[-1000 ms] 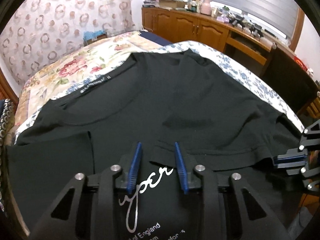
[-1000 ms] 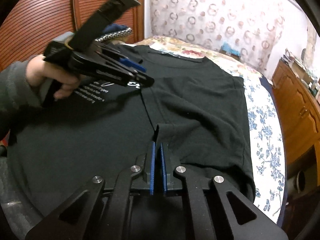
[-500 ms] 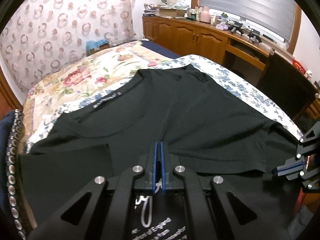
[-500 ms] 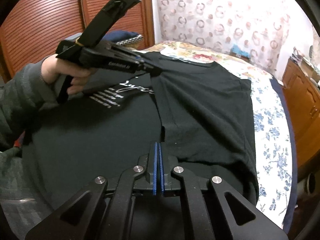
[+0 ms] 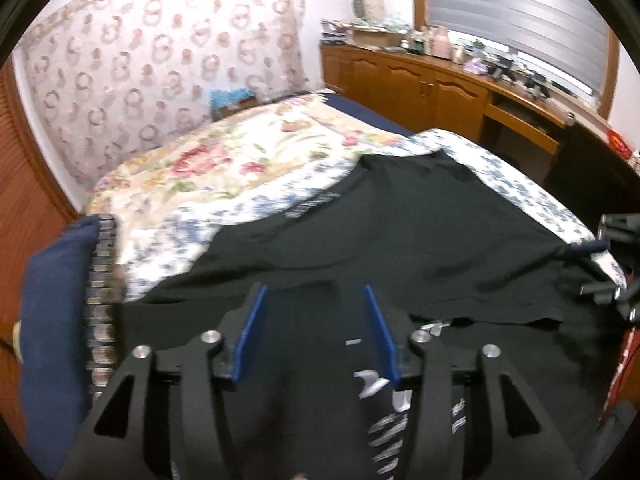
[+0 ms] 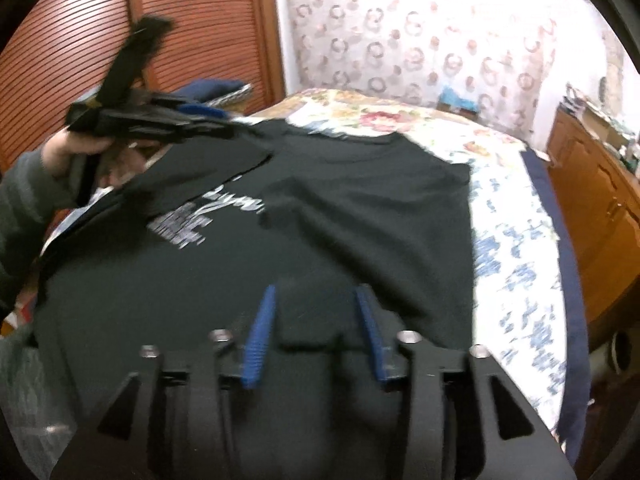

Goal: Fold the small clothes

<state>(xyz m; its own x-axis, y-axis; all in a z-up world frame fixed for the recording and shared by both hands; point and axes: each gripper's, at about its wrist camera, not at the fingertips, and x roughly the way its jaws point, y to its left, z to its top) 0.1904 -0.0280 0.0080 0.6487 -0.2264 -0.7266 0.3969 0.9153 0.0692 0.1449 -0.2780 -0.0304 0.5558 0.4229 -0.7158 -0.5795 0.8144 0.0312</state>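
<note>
**Black T-shirt half folded on the bed, both tools spread open**

The bed (image 5: 224, 168) fills both views, covered with a floral quilt in cream, pink and blue. A wooden cabinet run (image 5: 432, 88) with a cluttered top stands toward 1 o'clock in the left wrist view, under a slatted window blind. A louvred wooden door (image 6: 192, 28) sits at 11 o'clock in the right wrist view, beside a wall papered with ring patterns.

The black T-shirt (image 6: 360, 208) lies flat across the quilt. In the right wrist view its collar points to 12 o'clock, and its right-hand side has been folded inward so the edge runs straight along the 3 o'clock side. White printed lettering (image 6: 208, 220) shows at about 10 o'clock from the shirt's middle, blurred beyond reading. One sleeve flap lies folded toward the chest near 11 o'clock.

A navy cushion (image 5: 52, 320) with a studded strip along its edge rests at 9 o'clock in the left wrist view.

The left tool (image 5: 316, 332) hovers low over the shirt, its blue fingers (image 5: 250, 336) spread wide with nothing between them. In the right wrist view it appears at 10 o'clock, held in a hand in a grey sleeve, just above the sleeve flap.

The right tool (image 6: 316, 332) is likewise parted and empty, poised over the shirt's lower hem. In the left wrist view it shows only partly at the 3 o'clock edge.
</note>
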